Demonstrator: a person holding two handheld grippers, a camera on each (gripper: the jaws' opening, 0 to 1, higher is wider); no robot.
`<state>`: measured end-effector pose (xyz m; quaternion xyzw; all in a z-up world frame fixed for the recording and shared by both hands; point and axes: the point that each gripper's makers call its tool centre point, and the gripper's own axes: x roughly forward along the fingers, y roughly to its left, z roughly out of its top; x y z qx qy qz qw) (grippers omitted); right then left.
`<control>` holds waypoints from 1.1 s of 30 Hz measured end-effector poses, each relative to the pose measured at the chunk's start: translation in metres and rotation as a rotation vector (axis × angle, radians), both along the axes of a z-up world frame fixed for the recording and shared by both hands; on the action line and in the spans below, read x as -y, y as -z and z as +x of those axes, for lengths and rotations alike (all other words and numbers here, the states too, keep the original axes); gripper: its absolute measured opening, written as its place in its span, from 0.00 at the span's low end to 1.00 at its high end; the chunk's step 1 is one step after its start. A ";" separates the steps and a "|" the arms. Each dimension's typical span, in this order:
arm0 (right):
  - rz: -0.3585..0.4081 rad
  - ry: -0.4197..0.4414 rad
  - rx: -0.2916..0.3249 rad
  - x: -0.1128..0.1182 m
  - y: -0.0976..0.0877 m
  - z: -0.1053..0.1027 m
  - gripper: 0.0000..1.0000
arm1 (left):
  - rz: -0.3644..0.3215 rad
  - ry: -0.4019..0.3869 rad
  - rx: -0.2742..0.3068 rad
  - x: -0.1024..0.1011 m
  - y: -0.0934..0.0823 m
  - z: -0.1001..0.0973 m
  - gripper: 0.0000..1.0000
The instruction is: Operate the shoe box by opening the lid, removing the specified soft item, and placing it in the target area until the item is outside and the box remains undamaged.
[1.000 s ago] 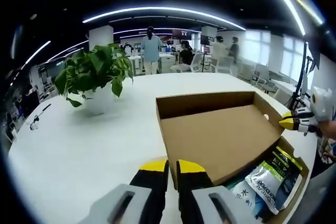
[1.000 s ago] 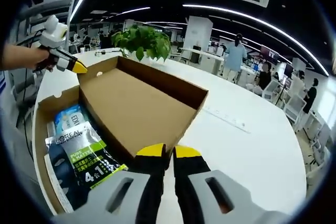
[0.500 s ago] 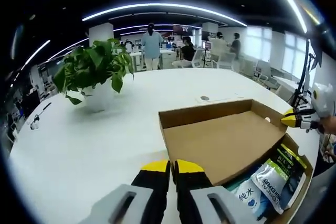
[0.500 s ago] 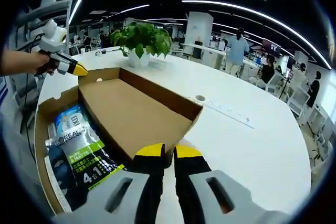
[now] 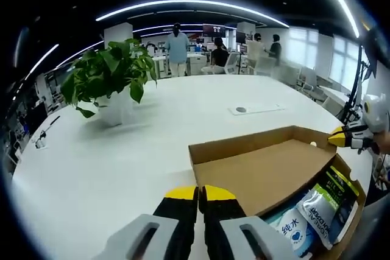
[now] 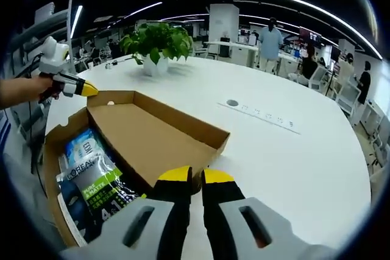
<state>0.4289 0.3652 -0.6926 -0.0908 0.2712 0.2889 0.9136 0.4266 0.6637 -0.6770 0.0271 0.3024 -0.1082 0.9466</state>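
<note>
A brown corrugated-cardboard shoe box (image 6: 61, 150) lies on a large white round table (image 6: 292, 168), near the table's edge. Its hinged cardboard lid (image 6: 152, 135) is swung up and over, its plain inner face showing, with shallow side walls standing along its far and right edges.

In the right gripper view the right gripper (image 6: 195, 178) — yellow-tipped black jaws on grey bodies — has its jaws pressed together on the lid's near corner, pinching the cardboard edge. In the left gripper view the left gripper (image 5: 200, 194) of the same build meets the lid (image 5: 268, 165) at its near corner; its jaws are together there, with the cardboard edge apparently caught between them.

Inside the open box (image 5: 350, 208) lie soft plastic pouches. One white-and-green pouch with dark lettering and a large "4" (image 6: 100, 178) lies on top in the right gripper view, and a pale blue-and-white pouch (image 6: 82, 144) lies behind it toward the far wall. In the left gripper view a white pouch with blue characters and a heart (image 5: 292, 231) lies beside the green-and-white one (image 5: 329, 202).

A leafy green plant in a white pot (image 5: 109, 83) stands well apart on the far left of the table, and a small round grey disc (image 5: 241, 109) is set in the tabletop beyond the box. People stand among desks in the office behind.
</note>
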 end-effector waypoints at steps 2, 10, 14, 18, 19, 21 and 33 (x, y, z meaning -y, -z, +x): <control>0.000 0.003 -0.003 0.000 0.000 0.000 0.04 | 0.000 0.001 -0.002 0.000 0.000 0.000 0.02; 0.007 0.013 -0.024 0.001 0.001 0.001 0.04 | -0.004 -0.006 -0.011 0.002 0.001 0.001 0.02; -0.006 -0.006 -0.008 -0.001 -0.001 0.000 0.05 | 0.001 -0.005 -0.010 0.004 0.000 0.000 0.03; 0.022 0.007 -0.041 0.000 -0.001 -0.002 0.08 | 0.009 0.010 -0.004 0.004 -0.002 -0.001 0.05; 0.034 0.008 -0.049 0.000 -0.002 -0.003 0.10 | 0.006 0.012 0.000 0.005 -0.003 -0.002 0.06; 0.044 0.008 -0.053 0.001 -0.003 -0.006 0.11 | -0.007 0.016 0.014 0.006 -0.008 -0.004 0.08; 0.053 -0.018 -0.044 0.000 -0.013 -0.029 0.22 | -0.011 0.054 0.011 0.020 -0.019 -0.022 0.19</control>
